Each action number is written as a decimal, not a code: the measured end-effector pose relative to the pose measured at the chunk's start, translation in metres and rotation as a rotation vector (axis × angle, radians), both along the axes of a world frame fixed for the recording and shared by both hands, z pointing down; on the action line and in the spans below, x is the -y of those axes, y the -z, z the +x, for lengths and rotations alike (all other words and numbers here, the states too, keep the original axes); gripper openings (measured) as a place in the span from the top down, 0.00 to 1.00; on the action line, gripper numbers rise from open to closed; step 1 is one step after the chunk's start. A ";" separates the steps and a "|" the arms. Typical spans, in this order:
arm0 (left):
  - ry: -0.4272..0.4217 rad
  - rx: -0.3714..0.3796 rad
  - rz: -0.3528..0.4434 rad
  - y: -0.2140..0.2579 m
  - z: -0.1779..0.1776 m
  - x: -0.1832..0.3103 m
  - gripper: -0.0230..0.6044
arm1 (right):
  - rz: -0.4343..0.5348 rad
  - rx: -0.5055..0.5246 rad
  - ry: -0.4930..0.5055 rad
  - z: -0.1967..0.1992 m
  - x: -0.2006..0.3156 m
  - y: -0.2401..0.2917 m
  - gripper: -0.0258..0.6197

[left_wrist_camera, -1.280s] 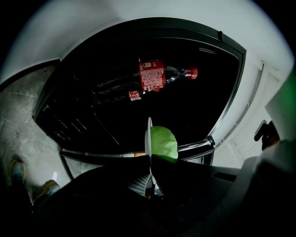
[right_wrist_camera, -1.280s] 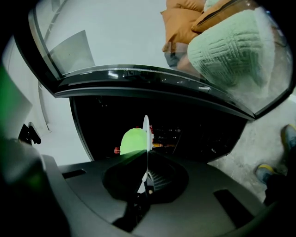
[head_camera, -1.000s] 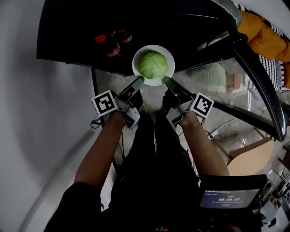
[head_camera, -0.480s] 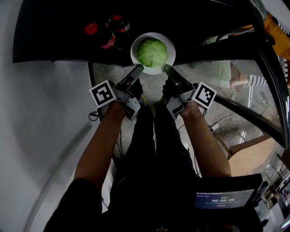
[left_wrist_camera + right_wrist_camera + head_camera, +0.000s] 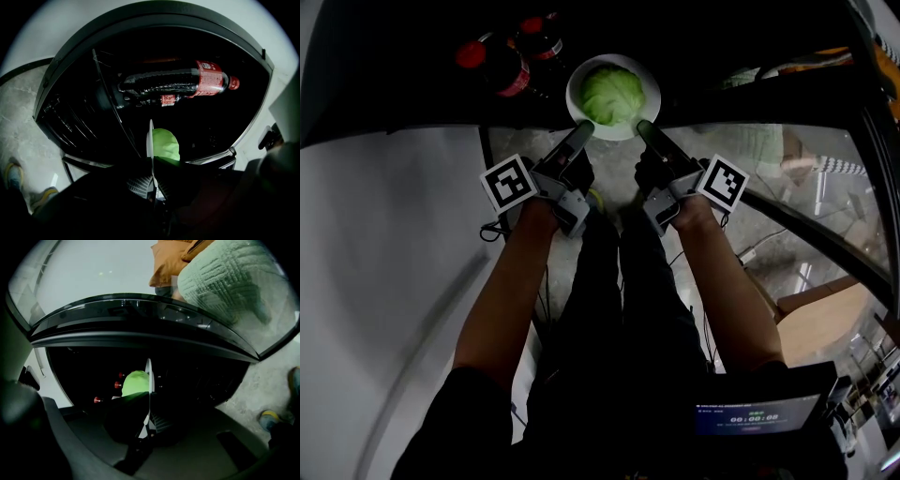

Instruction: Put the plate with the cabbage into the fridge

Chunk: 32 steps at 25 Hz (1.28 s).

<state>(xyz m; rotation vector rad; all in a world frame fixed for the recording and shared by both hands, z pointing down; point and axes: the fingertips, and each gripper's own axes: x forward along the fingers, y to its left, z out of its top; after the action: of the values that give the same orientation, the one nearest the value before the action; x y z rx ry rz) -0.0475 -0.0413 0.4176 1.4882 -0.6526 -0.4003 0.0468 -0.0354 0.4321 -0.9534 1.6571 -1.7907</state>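
Both the left gripper (image 5: 584, 131) and right gripper (image 5: 643, 129) are clamped on the rim of the plate (image 5: 653, 94), which carries the cabbage (image 5: 612, 94) at the fridge (image 5: 394, 75) mouth. Advance level, clear of the bottles (image 5: 502, 66).

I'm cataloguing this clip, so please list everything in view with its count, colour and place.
plate: one, white, at the fridge's mouth, held by its near rim
cabbage: one, green, on the plate
bottles: at least two, dark with red caps, in the fridge, left of the plate
fridge: one, dark inside, open, straight ahead
door: one, glass, open at the right
screen: one, dark with lit digits, bottom right
left tool: one, grey-black, shut on the rim's left side
right tool: one, grey-black, shut on the rim's right side
arms: two, bare below dark sleeves, behind the tools
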 end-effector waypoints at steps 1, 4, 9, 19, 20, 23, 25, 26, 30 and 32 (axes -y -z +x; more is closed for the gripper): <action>0.001 0.000 0.000 -0.001 0.000 0.000 0.95 | 0.001 -0.001 -0.002 0.001 0.000 0.000 0.94; 0.007 -0.007 0.000 -0.003 -0.001 -0.001 0.95 | 0.004 -0.004 -0.005 -0.001 -0.001 -0.002 0.94; 0.007 -0.017 0.010 -0.006 -0.003 -0.003 0.95 | 0.014 -0.017 -0.013 -0.002 -0.003 -0.004 0.94; 0.004 -0.024 0.014 -0.006 -0.003 -0.004 0.95 | 0.018 -0.012 -0.041 -0.002 -0.004 -0.003 0.94; 0.003 -0.024 0.012 -0.007 -0.004 -0.004 0.95 | 0.018 -0.011 -0.045 -0.002 -0.004 -0.004 0.94; 0.008 -0.030 0.007 -0.008 -0.004 -0.004 0.95 | 0.018 -0.009 -0.054 -0.003 -0.005 -0.006 0.94; 0.011 -0.035 0.004 -0.009 -0.004 -0.004 0.95 | 0.017 -0.007 -0.058 -0.002 -0.005 -0.007 0.94; 0.013 -0.036 0.003 -0.010 -0.004 -0.004 0.95 | 0.017 -0.006 -0.060 -0.002 -0.004 -0.007 0.94; 0.021 -0.045 -0.003 -0.011 -0.003 -0.004 0.95 | 0.019 -0.008 -0.064 -0.002 -0.004 -0.007 0.94; 0.028 -0.059 -0.016 -0.013 -0.003 -0.004 0.95 | 0.020 -0.004 -0.065 -0.001 -0.003 -0.007 0.94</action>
<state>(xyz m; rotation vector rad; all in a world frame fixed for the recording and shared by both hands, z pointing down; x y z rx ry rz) -0.0506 -0.0371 0.4302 1.4479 -0.6290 -0.4577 0.0456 -0.0325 0.4395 -0.9914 1.6245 -1.7274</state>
